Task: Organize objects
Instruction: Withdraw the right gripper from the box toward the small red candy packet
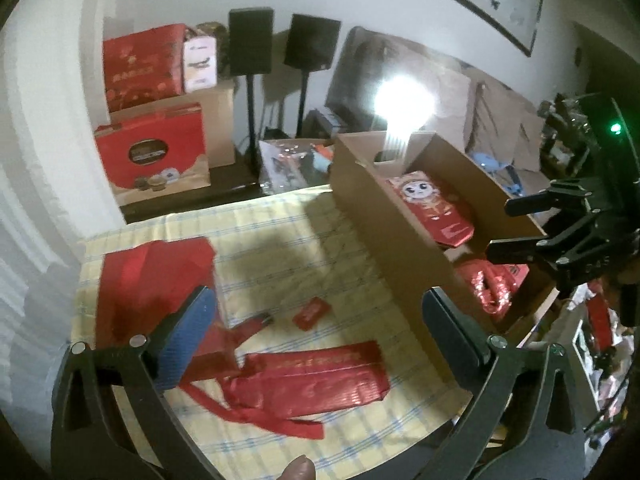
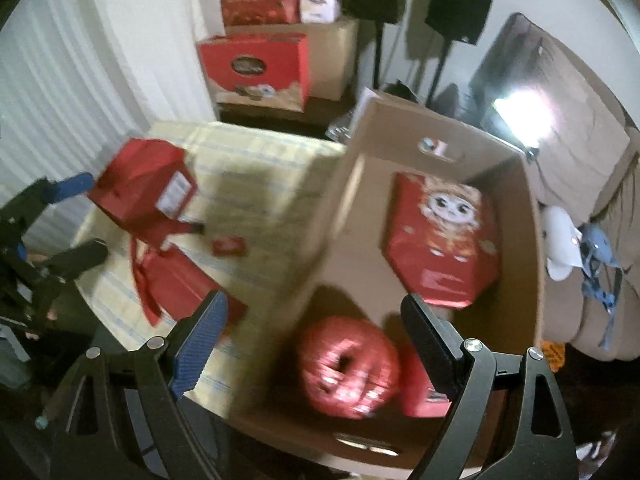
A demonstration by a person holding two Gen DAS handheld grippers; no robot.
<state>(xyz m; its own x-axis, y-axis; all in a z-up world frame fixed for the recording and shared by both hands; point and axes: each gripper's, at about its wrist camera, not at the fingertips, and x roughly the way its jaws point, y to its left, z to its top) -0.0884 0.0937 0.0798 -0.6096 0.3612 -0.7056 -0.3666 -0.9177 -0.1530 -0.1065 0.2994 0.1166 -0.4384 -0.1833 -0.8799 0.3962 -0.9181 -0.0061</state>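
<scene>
The left gripper hangs over the near part of the surface, which wears a yellow checked cloth; its jaws stand wide apart with nothing between them. Below it lies a flat red bag with loose ribbon handles, near the front edge. A second red bag sits toward the left edge, and a small red packet lies between the two, apart from both.

A cardboard box stands open along the right edge of the surface. Inside it, at the far end, lies a red carton printed with a cartoon figure. At the near end lies a shiny red ring-shaped thing, blurred, touching another red pack at its right.

The right gripper is above the near end of the box, over the ring, its jaws apart and empty.

Red gift boxes are stacked beyond the surface's far left corner, against the wall.
</scene>
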